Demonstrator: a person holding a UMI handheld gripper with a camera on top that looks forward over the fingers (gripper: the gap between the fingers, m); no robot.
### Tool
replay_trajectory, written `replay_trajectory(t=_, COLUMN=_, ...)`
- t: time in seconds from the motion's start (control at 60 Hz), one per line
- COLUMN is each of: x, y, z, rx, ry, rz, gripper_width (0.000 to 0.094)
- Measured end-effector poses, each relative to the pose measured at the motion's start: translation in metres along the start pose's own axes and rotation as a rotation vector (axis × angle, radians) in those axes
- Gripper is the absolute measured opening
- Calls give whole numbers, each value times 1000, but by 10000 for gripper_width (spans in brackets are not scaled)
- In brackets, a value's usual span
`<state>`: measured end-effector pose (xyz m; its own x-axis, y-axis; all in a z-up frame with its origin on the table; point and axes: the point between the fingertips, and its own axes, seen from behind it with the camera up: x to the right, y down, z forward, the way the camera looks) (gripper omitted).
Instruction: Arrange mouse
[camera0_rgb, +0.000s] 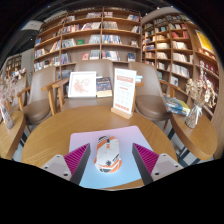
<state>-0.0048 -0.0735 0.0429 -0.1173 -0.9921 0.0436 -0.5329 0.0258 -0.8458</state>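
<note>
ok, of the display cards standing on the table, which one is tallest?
The upright sign with the orange band, right of the two lower cards and beyond the mouse between the open gripper fingers.

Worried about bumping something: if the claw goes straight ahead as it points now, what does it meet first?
The mouse, sitting on a light mat between the open claw's fingers. Beyond it the round table looks bare up to the upright sign, though depth is uncertain.

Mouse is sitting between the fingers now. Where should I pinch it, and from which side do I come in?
Grip the mouse across its two long flanks, coming straight down from above. It lies flat on the pale mouse pad with its length along the fingers, so the narrow sides already face the pads of the open hand-held gripper.
</note>
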Motion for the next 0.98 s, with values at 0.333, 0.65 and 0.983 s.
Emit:
replay_trajectory(t=0.333, x=-12, y=44, z=-199, rx=55, ry=-52, rz=-30, gripper_width=855)
replay_trajectory(t=0.65, x=-17, y=87, z=-274, rx=90, ry=-69, rz=-100, gripper_width=858)
replay_trajectory(t=0.983, x=-12, y=86, z=-285, rx=129, ry=-68, rz=-112, gripper_width=857)
